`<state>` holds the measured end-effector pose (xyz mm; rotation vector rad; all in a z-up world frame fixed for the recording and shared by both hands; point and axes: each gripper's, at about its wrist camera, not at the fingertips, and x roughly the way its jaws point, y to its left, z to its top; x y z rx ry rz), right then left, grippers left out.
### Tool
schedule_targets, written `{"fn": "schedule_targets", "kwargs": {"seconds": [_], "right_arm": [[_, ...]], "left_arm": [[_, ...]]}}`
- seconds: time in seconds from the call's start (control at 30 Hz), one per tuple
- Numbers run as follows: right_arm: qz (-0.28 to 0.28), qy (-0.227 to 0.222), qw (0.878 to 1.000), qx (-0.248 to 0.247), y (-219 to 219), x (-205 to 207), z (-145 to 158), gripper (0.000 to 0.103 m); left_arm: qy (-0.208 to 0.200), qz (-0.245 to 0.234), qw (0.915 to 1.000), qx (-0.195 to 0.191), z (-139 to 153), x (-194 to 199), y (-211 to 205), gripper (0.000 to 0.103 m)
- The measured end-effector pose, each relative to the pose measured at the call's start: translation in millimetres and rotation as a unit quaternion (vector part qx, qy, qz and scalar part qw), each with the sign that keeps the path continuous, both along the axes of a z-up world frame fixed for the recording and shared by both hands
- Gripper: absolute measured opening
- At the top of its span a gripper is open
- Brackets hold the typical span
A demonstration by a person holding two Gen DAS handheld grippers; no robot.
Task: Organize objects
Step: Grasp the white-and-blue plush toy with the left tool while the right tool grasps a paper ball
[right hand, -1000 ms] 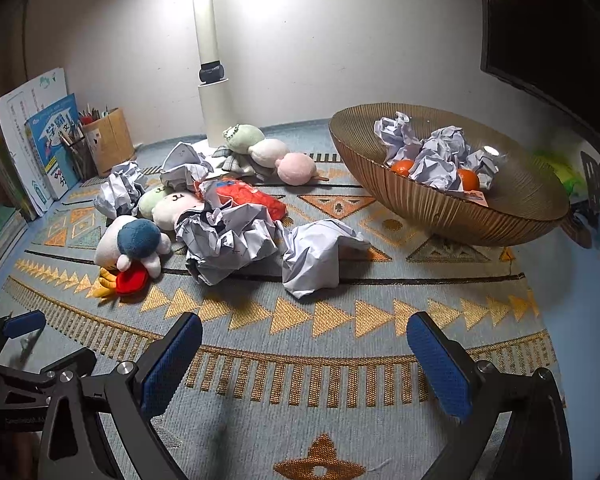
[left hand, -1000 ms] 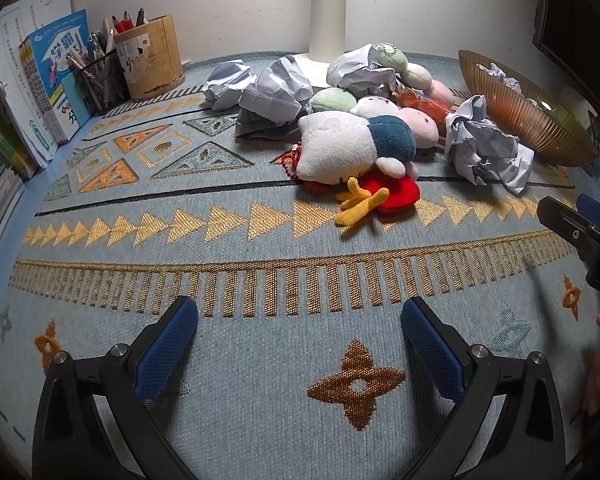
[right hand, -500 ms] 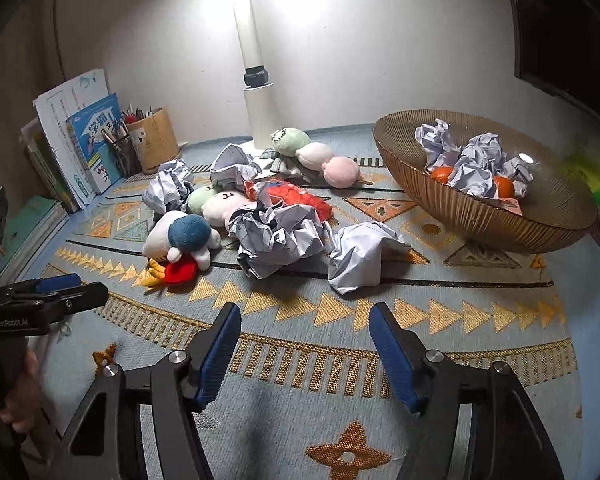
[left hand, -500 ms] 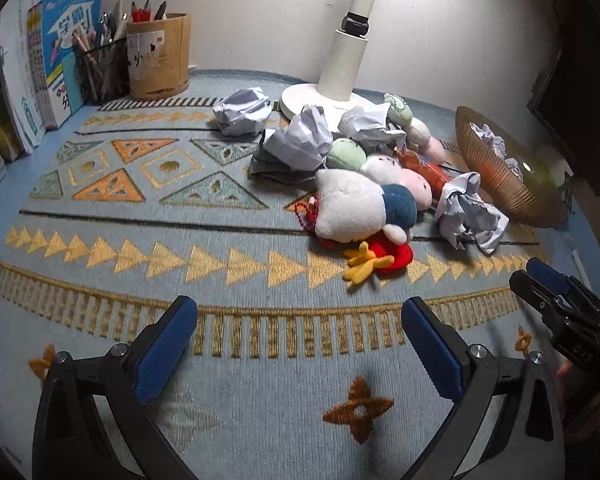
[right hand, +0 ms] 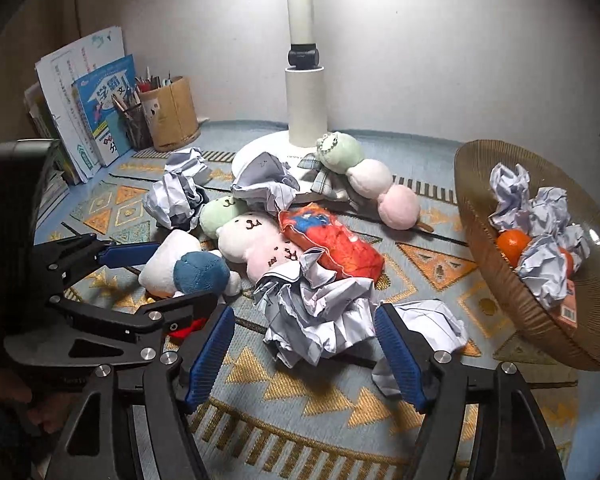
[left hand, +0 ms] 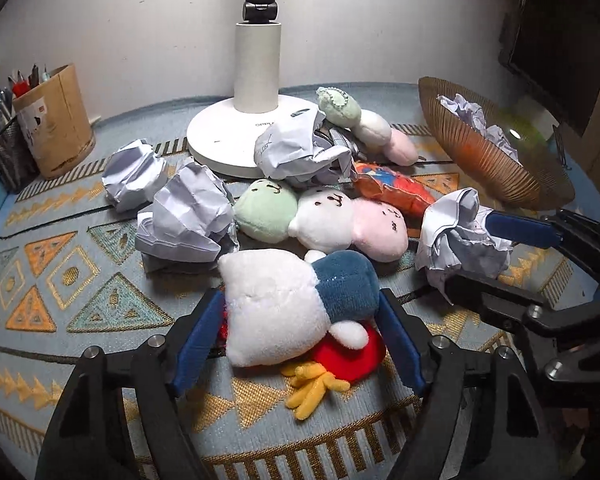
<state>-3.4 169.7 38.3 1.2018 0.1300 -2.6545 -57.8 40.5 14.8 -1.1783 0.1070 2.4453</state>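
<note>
A white and blue plush toy [left hand: 292, 304] with a red bow and yellow feet lies on the patterned mat. My left gripper [left hand: 300, 336] is open with its blue pads on either side of the plush; it also shows in the right wrist view [right hand: 156, 276]. My right gripper [right hand: 306, 348] is open around a crumpled paper ball [right hand: 316, 316]; in the left wrist view the same gripper [left hand: 488, 252] straddles that paper ball [left hand: 456, 236]. A brown ribbed bowl [right hand: 496, 264] holds paper balls and oranges.
A three-ball plush [left hand: 320, 224], an orange snack bag [right hand: 332, 244], more paper balls [left hand: 184, 216] and a second plush skewer [right hand: 364, 176] crowd the white lamp base [left hand: 220, 140]. A pen holder [right hand: 172, 120] and books [right hand: 96, 100] stand at the back left.
Both grippers have moved forward into the pile. The left now flanks the white and blue plush, the right flanks a paper ball, and both have narrowed their opening.
</note>
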Motion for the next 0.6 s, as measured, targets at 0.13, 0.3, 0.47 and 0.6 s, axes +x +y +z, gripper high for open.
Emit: {"fn": "schedule_targets", "kwargs": {"seconds": [0.13, 0.3, 0.47, 0.6], "right_arm": [[0.012, 0.025, 0.999, 0.027, -4, 5, 3, 0.047], [0.029, 0.071, 0.997, -0.014, 2, 43, 44, 0.044], [0.049, 0.073, 0.993, -0.073, 19, 104, 55, 0.047], [0.062, 0.036, 0.995, -0.067, 18, 123, 12, 0.047]], "left_arm": [[0.005, -0.003, 0.9991, 0.041, 8, 3, -12, 0.07], [0.046, 0.004, 0.9948, 0.09, 45, 30, -27, 0.07], [0.061, 0.004, 0.9885, 0.139, 68, 85, -52, 0.07], [0.047, 0.03, 0.9915, 0.117, 40, 120, -51, 0.07]]}}
